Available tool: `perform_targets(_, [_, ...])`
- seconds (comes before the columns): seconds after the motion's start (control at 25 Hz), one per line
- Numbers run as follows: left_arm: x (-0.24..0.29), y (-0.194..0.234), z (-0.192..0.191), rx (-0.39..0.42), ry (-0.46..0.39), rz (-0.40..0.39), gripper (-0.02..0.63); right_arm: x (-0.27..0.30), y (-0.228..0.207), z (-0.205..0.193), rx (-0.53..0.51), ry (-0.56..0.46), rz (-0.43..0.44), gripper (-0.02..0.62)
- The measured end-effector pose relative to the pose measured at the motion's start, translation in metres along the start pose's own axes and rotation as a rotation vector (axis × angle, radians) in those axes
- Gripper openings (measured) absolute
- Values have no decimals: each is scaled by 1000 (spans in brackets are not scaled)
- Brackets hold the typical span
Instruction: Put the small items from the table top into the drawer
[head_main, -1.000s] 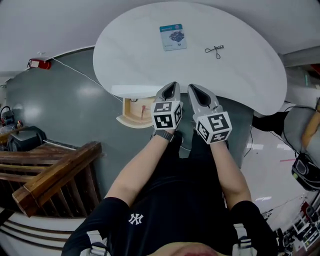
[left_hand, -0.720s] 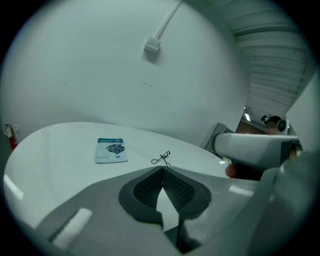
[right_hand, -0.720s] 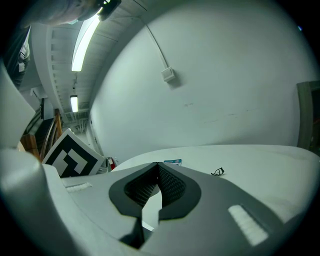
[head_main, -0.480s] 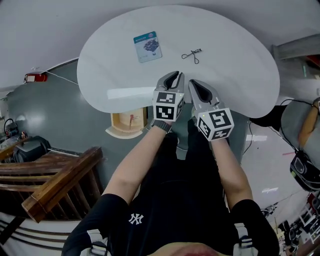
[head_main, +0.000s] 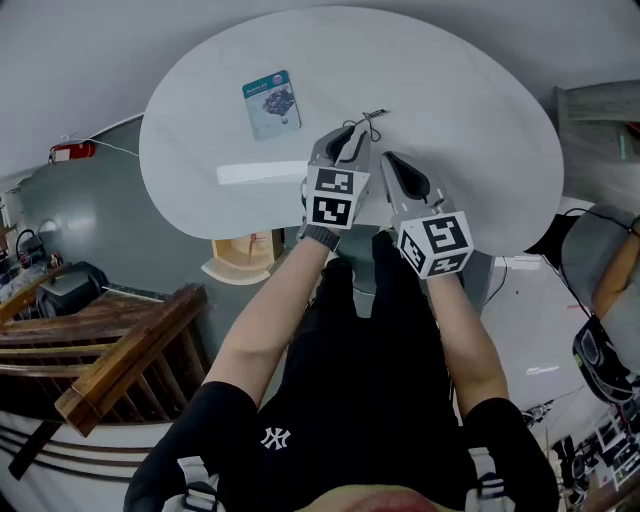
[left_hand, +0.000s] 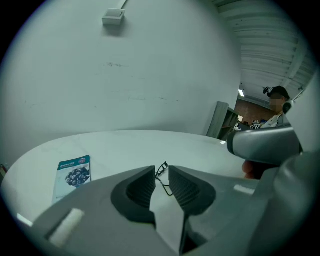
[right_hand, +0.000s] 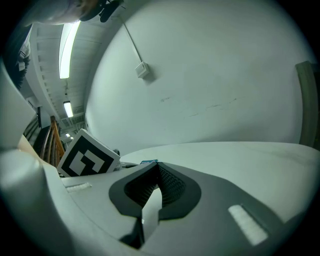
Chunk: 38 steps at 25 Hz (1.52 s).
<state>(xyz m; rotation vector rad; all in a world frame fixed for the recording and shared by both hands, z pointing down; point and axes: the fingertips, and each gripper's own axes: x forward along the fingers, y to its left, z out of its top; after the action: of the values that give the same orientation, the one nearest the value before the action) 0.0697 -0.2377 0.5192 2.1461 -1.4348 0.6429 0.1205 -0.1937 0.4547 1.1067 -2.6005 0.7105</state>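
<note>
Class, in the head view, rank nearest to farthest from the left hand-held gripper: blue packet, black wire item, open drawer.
1. Black wire item, just beyond the jaws.
2. Blue packet, left on the table.
3. Open drawer, under the table's edge.

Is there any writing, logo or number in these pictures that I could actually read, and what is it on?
"NY": white logo on the person's black shirt.
Blue packet on the table: printed, but too small to read.
Left marker cube and right marker cube: black-and-white square patterns, not words.
</note>
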Motion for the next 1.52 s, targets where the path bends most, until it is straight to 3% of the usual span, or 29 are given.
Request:
perform_targets(0.28, [41,-2,3,99,52,-8,87,6,-28,-5,32,25,-2,23])
perform_targets(0.6, [73,-5,-4,177,118,-59,140,17,-48,-9,57,47,1,23])
perform_targets(1.04, [87,-6,-10,211,162,-70,138,21,-59,-12,73,63,-4,23])
perform_targets(1.24, [85,-5,-11,232,158,-54,56,18,-62,-14,77,71,-20,23])
perform_targets(1.52, [76,-1,-13,177,134,-35,38,14,-61,-13,72,65,-32,23])
